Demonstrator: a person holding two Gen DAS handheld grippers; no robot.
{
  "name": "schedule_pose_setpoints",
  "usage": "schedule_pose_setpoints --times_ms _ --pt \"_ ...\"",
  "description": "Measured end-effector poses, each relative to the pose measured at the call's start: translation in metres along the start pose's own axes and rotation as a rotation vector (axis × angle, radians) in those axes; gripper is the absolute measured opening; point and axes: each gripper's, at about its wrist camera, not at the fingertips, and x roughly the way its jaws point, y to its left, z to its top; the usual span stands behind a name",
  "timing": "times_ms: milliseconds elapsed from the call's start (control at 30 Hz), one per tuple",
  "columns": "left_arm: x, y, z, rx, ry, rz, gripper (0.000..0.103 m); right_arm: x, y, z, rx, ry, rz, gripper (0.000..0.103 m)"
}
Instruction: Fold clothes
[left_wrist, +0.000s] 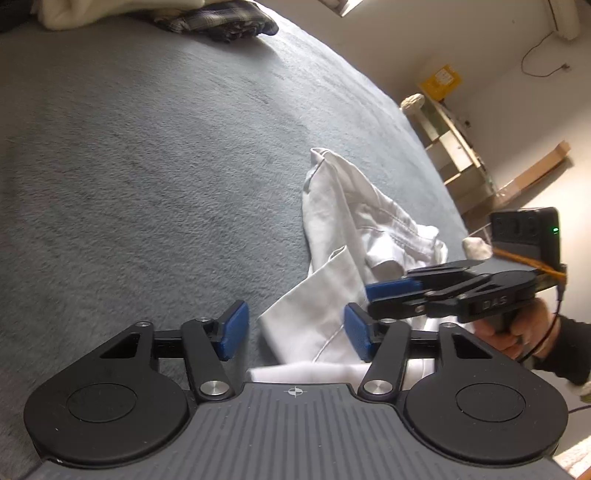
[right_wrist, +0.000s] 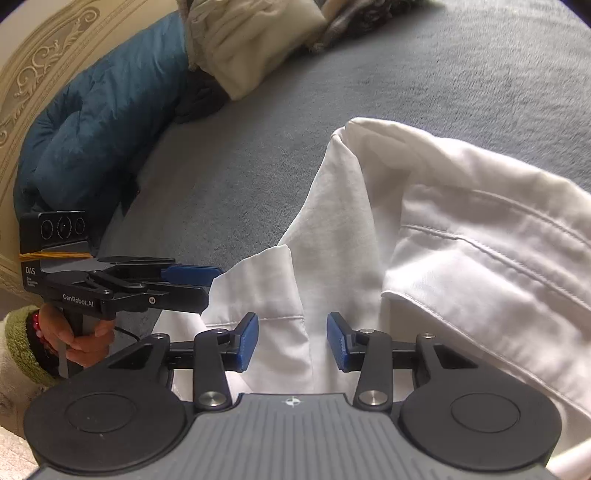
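White garment (left_wrist: 343, 236) lies on the grey bed cover (left_wrist: 147, 166), crumpled, long axis running from near edge away toward a narrow pointed end (right_wrist: 354, 127), tilted a bit rightward in left wrist view. Fabric is plain white w/ stitched seams and a hemmed flap, several loose folds overlapping. Left tool (left_wrist: 295, 332) has blue pads apart, cloth edge showing between them but pads not pressing it. Right tool (right_wrist: 291, 341) also apart, hovering over a fold of the white cloth, nothing clamped. Right wrist view shows a blue puffy quilt (right_wrist: 103, 122) and cream bundle (right_wrist: 251, 44) at the bed's far side; left wrist view instead shows a plaid item (left_wrist: 229, 22), shelving (left_wrist: 458, 147) by the wall.
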Motion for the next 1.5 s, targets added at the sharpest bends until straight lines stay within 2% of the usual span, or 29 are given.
schedule_pose_setpoints --times_ms 33,100,133,200,267,467,600,700,967,1200,1367,1500 --pt "0.002 0.001 0.000 -0.007 -0.002 -0.012 0.050 0.002 -0.001 0.000 -0.005 0.000 0.007 0.038" --pt "0.003 0.002 0.000 -0.012 -0.008 -0.018 0.039 0.003 -0.003 -0.001 -0.013 -0.012 0.011 0.019" --pt "0.003 0.002 -0.001 -0.009 -0.012 -0.016 0.037 0.003 -0.005 -0.002 -0.008 -0.017 0.010 0.015" --pt "0.002 0.001 -0.001 -0.003 -0.019 -0.014 0.023 0.000 -0.008 -0.003 -0.001 -0.037 0.007 0.007" --pt "0.000 -0.001 0.000 0.002 -0.030 -0.025 0.017 -0.005 -0.008 -0.006 -0.002 -0.060 -0.001 0.005" --pt "0.000 -0.016 0.009 0.020 -0.071 -0.060 0.011 -0.028 0.005 -0.009 -0.075 -0.120 -0.059 0.004" --pt "0.008 -0.024 0.015 0.045 -0.072 -0.080 0.009 -0.040 0.007 -0.009 -0.083 -0.144 -0.098 0.004" --pt "0.016 -0.030 0.018 0.086 -0.072 -0.067 0.008 -0.042 0.007 -0.010 -0.103 -0.147 -0.149 0.004" --pt "0.032 -0.028 0.016 0.144 -0.069 0.010 0.007 -0.021 -0.004 -0.011 -0.125 -0.147 -0.230 0.004" --pt "0.021 -0.019 0.024 0.055 -0.120 0.033 0.012 -0.016 -0.006 -0.012 -0.142 -0.161 -0.242 0.004" --pt "0.008 -0.018 0.029 0.050 -0.157 0.038 0.014 -0.022 -0.005 -0.016 -0.140 -0.183 -0.257 0.004" --pt "0.007 -0.025 0.027 0.069 -0.147 0.026 0.017 -0.033 -0.001 -0.021 -0.131 -0.223 -0.257 0.004"
